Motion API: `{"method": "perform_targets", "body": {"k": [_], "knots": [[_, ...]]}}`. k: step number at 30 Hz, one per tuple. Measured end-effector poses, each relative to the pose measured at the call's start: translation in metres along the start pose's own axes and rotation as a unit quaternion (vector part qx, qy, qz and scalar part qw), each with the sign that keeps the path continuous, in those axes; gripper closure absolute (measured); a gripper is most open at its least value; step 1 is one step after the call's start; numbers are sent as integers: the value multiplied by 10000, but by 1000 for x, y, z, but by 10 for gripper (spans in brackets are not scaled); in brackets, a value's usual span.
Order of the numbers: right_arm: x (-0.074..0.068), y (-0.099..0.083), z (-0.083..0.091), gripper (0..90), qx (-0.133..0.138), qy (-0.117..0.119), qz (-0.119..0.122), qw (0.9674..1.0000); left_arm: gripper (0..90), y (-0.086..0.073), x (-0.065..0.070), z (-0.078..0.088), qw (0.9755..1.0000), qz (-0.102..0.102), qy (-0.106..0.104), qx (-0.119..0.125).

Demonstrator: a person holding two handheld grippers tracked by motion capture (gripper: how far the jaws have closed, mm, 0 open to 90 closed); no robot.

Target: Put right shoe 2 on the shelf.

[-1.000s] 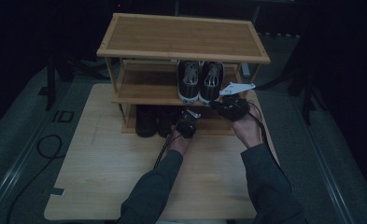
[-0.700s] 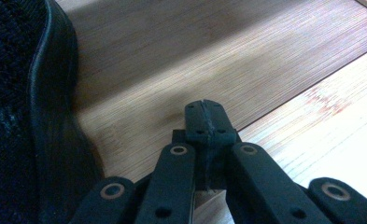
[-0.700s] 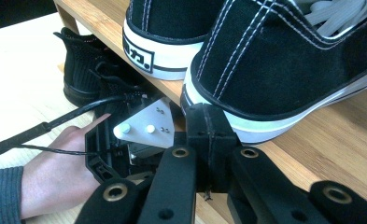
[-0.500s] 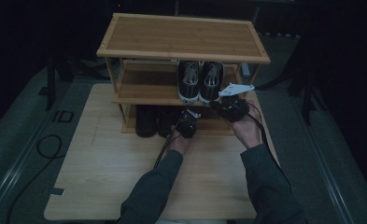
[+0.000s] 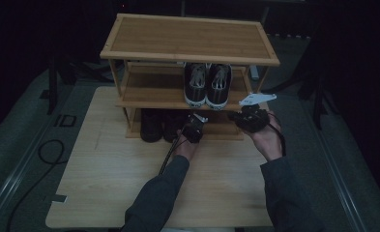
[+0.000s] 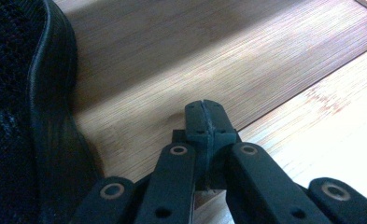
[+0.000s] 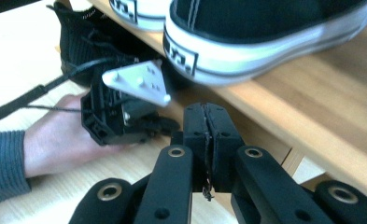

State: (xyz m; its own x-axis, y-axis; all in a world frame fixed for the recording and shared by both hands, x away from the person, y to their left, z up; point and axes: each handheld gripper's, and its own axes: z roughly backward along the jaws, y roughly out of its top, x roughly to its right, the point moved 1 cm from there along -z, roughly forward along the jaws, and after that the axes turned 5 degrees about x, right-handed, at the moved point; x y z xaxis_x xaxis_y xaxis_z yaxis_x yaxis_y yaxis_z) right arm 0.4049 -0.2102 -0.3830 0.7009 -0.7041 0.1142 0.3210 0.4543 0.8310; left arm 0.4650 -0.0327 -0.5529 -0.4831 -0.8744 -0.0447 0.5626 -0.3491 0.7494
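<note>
A three-tier wooden shoe rack (image 5: 187,41) stands on the table. A pair of black sneakers with white soles (image 5: 208,84) sits on its middle shelf and looms close overhead in the right gripper view as the sneakers (image 7: 265,32). Black shoes (image 5: 159,123) rest on the bottom shelf. My left gripper (image 5: 196,122) is at the bottom shelf just right of them, shut with nothing in its jaws (image 6: 204,116), beside a black shoe (image 6: 27,121). My right gripper (image 5: 238,116) hovers below the middle shelf's right end, also shut and empty (image 7: 208,121), facing the left gripper (image 7: 120,109).
The rack's top shelf (image 5: 226,34) is bare. The light wooden table (image 5: 110,183) has open surface in front of the rack. A black cable (image 5: 42,154) loops on the grey floor at the left. The bottom shelf board (image 6: 218,51) stretches ahead of the left gripper.
My right gripper has shifted slightly to the right and toward the person, away from the sneakers. The left gripper has stayed where it was.
</note>
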Motion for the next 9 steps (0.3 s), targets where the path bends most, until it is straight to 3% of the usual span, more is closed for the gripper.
{"method": "perform_targets", "body": {"k": [1, 2, 4, 9], "knots": [[1, -3, -1, 878, -15, -7, -17, 10000, 900, 0, -1, 1, 9999, -84, 45, -57], [2, -5, -1, 878, -36, -5, -56, 10000, 900, 0, -1, 0, 10000, -56, -54, -41], [2, -8, -4, 875, -98, -6, -98, 9999, 900, 0, 0, 0, 10000, 13, -29, 18], [3, -14, -7, 870, -164, 15, -116, 9998, 900, 0, 0, 0, 10000, -30, -18, -2]]}}
